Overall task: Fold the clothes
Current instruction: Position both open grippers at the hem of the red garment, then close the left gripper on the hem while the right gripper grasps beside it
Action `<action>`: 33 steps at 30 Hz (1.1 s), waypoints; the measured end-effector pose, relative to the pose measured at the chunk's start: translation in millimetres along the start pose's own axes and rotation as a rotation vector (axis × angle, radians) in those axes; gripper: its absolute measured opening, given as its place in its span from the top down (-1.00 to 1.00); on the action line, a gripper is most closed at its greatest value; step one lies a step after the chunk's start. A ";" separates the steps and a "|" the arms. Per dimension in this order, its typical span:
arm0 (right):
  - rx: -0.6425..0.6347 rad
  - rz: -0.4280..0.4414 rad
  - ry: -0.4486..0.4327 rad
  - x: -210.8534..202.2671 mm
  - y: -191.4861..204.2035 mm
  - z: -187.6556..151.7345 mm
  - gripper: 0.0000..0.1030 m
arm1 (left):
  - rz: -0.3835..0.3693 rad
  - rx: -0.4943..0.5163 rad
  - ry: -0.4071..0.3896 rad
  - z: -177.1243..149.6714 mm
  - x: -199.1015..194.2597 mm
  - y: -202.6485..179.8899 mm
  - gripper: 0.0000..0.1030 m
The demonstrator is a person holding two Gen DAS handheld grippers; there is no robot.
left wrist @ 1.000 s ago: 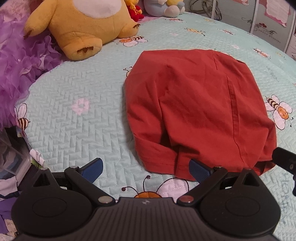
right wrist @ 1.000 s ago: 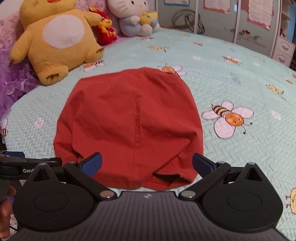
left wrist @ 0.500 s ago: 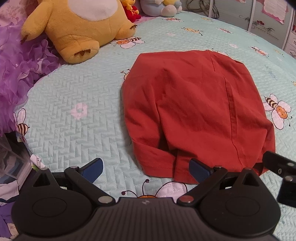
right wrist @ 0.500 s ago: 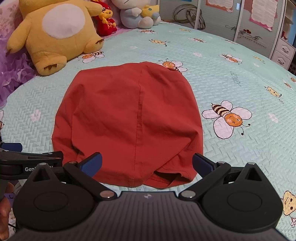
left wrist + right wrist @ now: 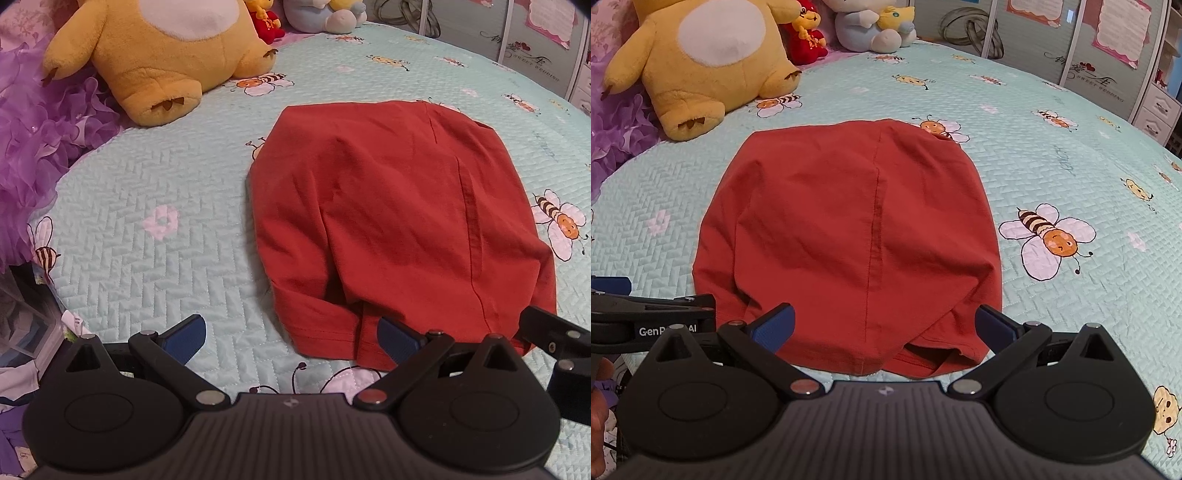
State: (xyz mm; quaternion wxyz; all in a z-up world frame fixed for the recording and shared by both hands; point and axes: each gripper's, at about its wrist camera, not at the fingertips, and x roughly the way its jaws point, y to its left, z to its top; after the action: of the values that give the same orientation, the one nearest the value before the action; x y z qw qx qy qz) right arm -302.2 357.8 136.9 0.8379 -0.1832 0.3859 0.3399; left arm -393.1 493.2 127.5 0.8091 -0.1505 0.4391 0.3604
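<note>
A rust-red garment (image 5: 399,229) (image 5: 849,236) lies folded flat on a mint quilt with bee prints. Its hemmed near edge faces both grippers. My left gripper (image 5: 291,338) is open at the garment's near left corner, its right pad (image 5: 397,339) over the hem and its left pad (image 5: 184,338) over bare quilt. My right gripper (image 5: 884,326) is open too, straddling the near edge of the garment with nothing pinched. The right gripper's side shows at the right edge of the left wrist view, and the left gripper's side shows at the left of the right wrist view.
A big yellow plush toy (image 5: 701,62) sits at the back left, with a small red doll (image 5: 807,37) and a grey-blue plush (image 5: 875,26) behind it. Purple ruffled fabric (image 5: 33,155) lines the left side. White cabinets (image 5: 1156,107) stand at the far right.
Both grippers have drawn back and risen slightly from the garment's near edge, so more of the bed shows. Both stay open, and the garment has not moved.
</note>
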 end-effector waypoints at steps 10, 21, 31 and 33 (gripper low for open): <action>-0.009 0.000 0.005 3.3 6.0 0.8 -0.98 | -0.010 -0.011 0.007 -1.0 4.4 2.7 -0.98; -0.012 0.000 0.005 6.1 8.1 5.5 -0.98 | -0.005 -0.006 0.013 -1.1 9.3 1.2 -0.98; -0.015 -0.001 0.005 9.9 8.5 9.3 -0.98 | 0.003 -0.005 0.012 -1.5 13.6 0.7 -0.98; -0.015 0.004 0.000 11.8 7.9 8.7 -0.98 | -0.012 -0.011 -0.012 -2.2 14.2 2.6 -0.98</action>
State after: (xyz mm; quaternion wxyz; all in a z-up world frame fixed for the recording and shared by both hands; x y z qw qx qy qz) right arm -297.8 373.3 133.0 0.8358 -0.1888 0.3837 0.3444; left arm -391.2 500.2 114.8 0.8129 -0.1555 0.4315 0.3589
